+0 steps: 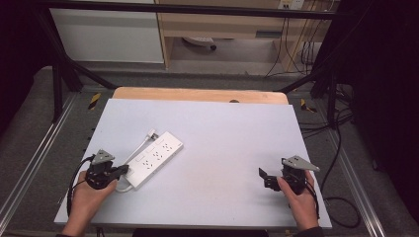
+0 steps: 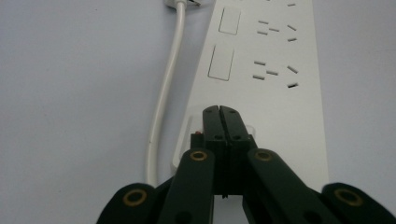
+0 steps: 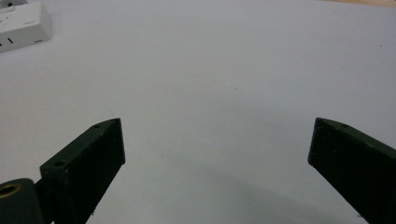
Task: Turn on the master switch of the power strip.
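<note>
Probably lab: metal frame rig (image 1: 59, 74), trailing cables (image 1: 341, 148), test table (image 1: 222, 128).

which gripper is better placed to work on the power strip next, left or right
Left, most likely. The left gripper, jaws shut, is right at the near end of the power strip, over what looks like its switch. The right gripper sits open across the table, apart from the strip.
</note>
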The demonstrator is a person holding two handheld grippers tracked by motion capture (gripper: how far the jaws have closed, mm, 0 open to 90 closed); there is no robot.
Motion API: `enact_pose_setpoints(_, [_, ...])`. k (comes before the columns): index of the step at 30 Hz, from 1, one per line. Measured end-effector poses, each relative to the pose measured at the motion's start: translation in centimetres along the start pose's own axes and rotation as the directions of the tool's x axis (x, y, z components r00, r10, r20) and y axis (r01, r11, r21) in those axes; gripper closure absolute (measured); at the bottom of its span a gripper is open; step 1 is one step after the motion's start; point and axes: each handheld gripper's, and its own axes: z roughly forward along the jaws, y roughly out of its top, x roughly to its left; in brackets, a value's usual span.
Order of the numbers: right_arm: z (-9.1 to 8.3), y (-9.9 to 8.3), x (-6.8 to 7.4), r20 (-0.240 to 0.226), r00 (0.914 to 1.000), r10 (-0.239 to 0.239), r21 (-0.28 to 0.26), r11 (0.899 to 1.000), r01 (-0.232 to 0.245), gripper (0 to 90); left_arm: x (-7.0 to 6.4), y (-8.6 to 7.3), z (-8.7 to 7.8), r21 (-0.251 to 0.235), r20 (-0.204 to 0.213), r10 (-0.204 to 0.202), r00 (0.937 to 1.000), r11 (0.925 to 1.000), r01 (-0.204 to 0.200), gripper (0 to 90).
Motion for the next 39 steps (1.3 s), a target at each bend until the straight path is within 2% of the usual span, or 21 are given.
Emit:
enact_pose_setpoints(26, [-0.01, 0.00, -0.04, 0.003, 1.0000, 0.000, -0.002, 1.000, 0.000, 4.2, 0.20, -0.15, -0.04, -0.021, 0.010, -0.012, 0.9999, 0.9997, 0.012, 90.0])
enact_pose_setpoints(39, [-0.05, 0.03, -0.06, 0.007, 1.0000, 0.004, -0.005, 1.000, -0.004, 4.0, 0.01, -0.17, 0.07, -0.049, -0.001, 0.013, 0.9999, 0.9987, -0.013, 90.0])
